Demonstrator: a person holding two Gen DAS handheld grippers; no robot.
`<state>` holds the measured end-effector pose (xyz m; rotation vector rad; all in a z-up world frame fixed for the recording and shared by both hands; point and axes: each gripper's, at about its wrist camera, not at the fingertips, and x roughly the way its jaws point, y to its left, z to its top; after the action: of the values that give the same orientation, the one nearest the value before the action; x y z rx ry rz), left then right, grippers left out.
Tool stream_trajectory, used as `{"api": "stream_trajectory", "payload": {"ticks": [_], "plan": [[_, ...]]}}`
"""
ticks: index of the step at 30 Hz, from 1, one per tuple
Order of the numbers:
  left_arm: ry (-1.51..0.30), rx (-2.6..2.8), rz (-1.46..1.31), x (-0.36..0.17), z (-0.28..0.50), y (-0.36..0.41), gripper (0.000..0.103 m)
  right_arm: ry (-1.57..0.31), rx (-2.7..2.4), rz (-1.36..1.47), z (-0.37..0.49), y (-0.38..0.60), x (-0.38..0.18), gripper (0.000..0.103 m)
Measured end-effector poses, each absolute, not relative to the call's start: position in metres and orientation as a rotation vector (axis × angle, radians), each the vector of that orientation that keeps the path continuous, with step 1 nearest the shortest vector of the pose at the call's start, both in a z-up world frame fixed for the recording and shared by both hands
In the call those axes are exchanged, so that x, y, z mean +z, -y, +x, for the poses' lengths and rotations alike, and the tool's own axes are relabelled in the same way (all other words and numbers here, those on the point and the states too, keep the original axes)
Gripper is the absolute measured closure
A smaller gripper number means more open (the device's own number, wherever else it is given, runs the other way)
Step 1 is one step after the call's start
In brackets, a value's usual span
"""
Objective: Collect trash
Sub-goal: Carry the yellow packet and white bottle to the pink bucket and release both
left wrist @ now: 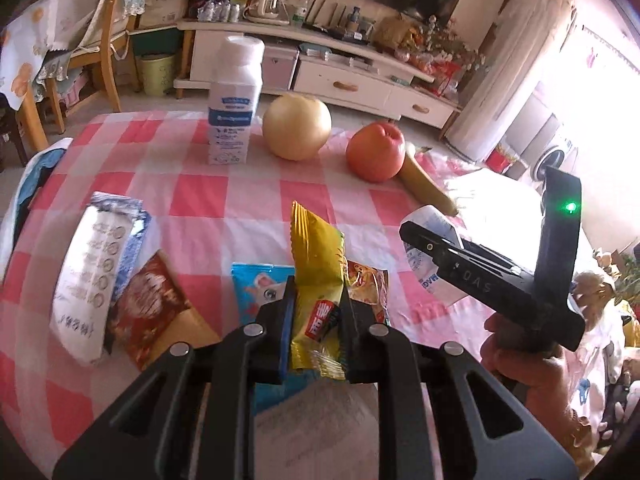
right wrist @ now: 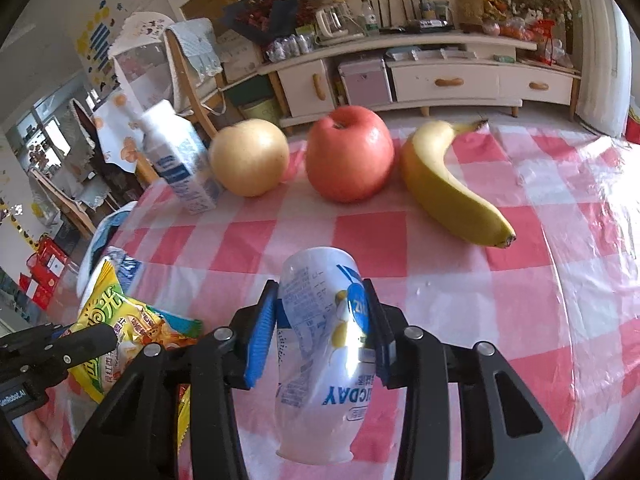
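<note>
Left gripper [left wrist: 318, 312] pinching a yellow wrapper [left wrist: 318, 280], pads pressed on its lower half, top edge standing free above the jaws. Right gripper [right wrist: 320, 320] clamped on a crushed white cup [right wrist: 320, 344], blue pads flat against its sides, open mouth toward the lens. Both items off the table [left wrist: 200, 196], held just above the checked cloth.

Handling, as judged: wrapper very light, limp, glossy film, apt to slide out of a loose grip; best held across the crimped seam, as now. Cup light, thin-walled, already dented; yields under pressure, so a mid-body hold with moderate force, not at the rim.

Below the left gripper, more litter: blue packet [left wrist: 256, 284], orange packet [left wrist: 368, 280] touching it, red sachet [left wrist: 148, 300] and silver-white pack [left wrist: 96, 272] side by side to the left. All flat, soft, light; pick-up likely easiest at a raised edge or corner.

Farther back, not trash by the look of it: upright milk carton [left wrist: 234, 108], pear [left wrist: 297, 126], apple [left wrist: 375, 151] and banana [right wrist: 448, 188] in a row.

Beyond the table, cabinet [right wrist: 460, 80] and chair [left wrist: 100, 40]. No bin for the trash identified with certainty.
</note>
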<state>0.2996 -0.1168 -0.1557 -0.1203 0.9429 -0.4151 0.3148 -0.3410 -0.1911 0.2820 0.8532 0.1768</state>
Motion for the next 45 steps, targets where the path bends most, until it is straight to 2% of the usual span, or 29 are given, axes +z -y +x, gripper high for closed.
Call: {"api": "stream_trajectory", "payload": {"ticks": [16,45], "plan": [[-0.887,-0.344,-0.162,-0.138,0.228,0.051,0.084,-0.821,0.283,0.276,0.267,0.286,-0.154,0.061],[-0.795,-0.251,-0.311,-0.12,0.136,-0.078,0.084,-0.811,0.365,0.24,0.163,0.183,-0.124,0.06]]}}
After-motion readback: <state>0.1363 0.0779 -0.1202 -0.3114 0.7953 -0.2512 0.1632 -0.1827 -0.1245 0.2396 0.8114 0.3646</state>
